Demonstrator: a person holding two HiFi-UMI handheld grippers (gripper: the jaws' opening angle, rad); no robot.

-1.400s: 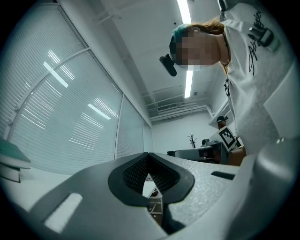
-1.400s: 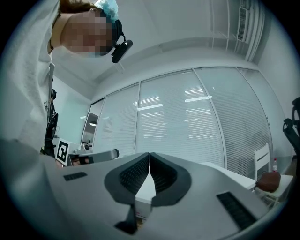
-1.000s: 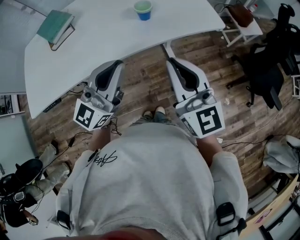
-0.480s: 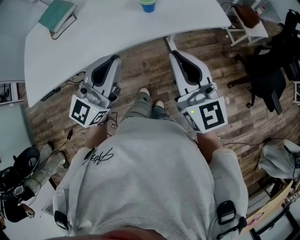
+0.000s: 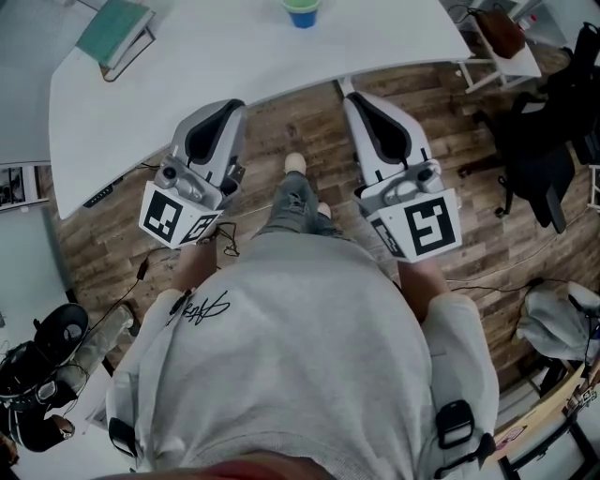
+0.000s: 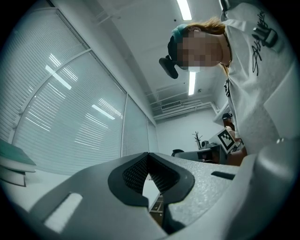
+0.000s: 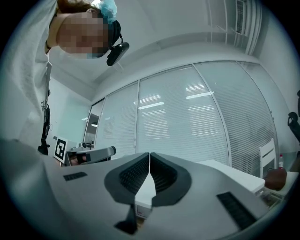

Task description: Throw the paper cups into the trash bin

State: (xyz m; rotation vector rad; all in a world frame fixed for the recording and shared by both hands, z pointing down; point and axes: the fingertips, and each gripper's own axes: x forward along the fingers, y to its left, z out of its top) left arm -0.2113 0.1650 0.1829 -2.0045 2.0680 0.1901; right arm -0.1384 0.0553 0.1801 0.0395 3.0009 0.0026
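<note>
Left claw (image 5: 223,108) and right claw (image 5: 364,101), both clenched empty, point at the bench (image 5: 187,75), seemingly lined up to reach the cup (image 5: 302,11)

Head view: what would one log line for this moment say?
left gripper: shut, empty | right gripper: shut, empty | blue paper cup: on white table, not yet grasped

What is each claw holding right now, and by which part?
Nothing. The left claw and right claw are both shut and empty; the paper cup stands untouched on the table.
</note>
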